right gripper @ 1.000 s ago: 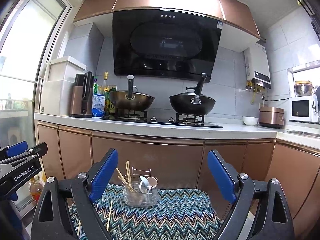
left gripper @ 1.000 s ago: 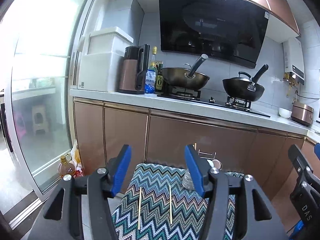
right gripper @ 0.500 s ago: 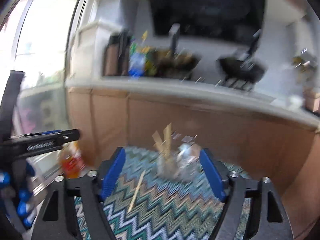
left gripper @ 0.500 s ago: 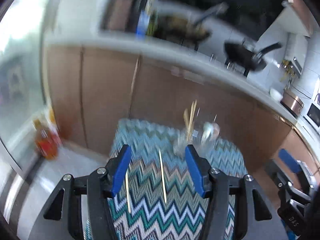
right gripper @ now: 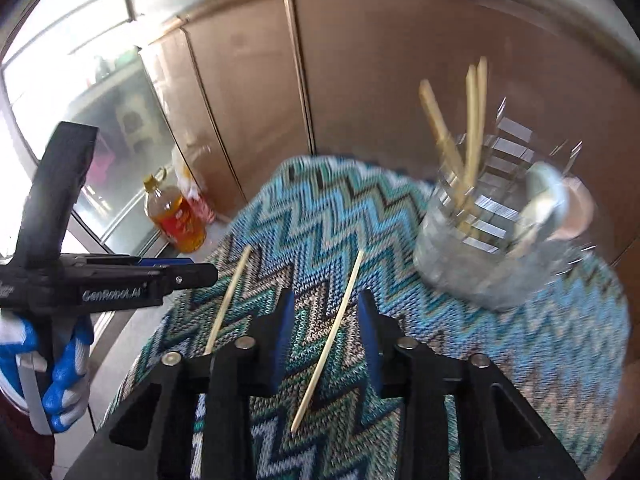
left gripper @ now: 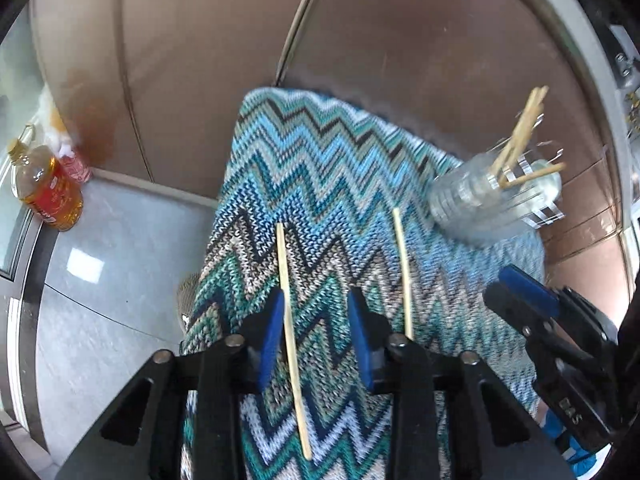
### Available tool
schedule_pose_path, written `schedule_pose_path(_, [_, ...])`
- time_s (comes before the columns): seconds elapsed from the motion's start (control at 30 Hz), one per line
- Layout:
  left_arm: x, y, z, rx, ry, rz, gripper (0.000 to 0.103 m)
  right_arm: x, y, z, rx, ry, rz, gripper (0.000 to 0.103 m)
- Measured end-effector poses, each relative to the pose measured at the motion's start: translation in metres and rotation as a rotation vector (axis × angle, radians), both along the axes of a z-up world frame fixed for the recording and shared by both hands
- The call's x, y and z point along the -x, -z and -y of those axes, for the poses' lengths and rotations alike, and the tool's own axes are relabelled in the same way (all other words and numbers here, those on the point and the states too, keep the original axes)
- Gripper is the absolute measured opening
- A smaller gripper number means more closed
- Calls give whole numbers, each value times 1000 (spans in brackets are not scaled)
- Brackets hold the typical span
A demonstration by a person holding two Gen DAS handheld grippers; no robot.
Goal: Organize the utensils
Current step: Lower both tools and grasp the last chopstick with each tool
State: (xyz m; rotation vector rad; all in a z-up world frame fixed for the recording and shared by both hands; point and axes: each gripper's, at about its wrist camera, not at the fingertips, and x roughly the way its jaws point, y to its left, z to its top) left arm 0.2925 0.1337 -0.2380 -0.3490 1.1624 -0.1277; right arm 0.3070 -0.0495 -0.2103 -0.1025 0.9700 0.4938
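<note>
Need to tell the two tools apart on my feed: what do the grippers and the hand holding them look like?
Both are black plastic frames with blue finger pads and silver screw heads. The left gripper shows white "GenRobot.AI" lettering on its side in the right wrist view. The right gripper bears partly readable white "DAS" letters in the left wrist view. The left hand wears a blue-and-white glove. No cables visible.

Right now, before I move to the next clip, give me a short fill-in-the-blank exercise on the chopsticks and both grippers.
1. ____ loose chopsticks lie flat on the zigzag cloth.
2. The left gripper straddles the left chopstick with its jaws ____.
3. The right chopstick lies between the fingers of the ____ gripper.
4. More chopsticks stand in the clear ____.

Missing words: two; open; right; holder
</note>
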Motion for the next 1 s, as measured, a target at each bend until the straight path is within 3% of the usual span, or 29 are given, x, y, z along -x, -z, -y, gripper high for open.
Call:
schedule_pose_path(0.47, [-36, 45, 2, -28, 29, -124, 16, -56, 56, -17, 16, 0, -177, 18])
schedule_pose_path(1.0, [-42, 54, 0, -43, 50, -150, 7, -77, 91, -30, 57, 11, -237, 8])
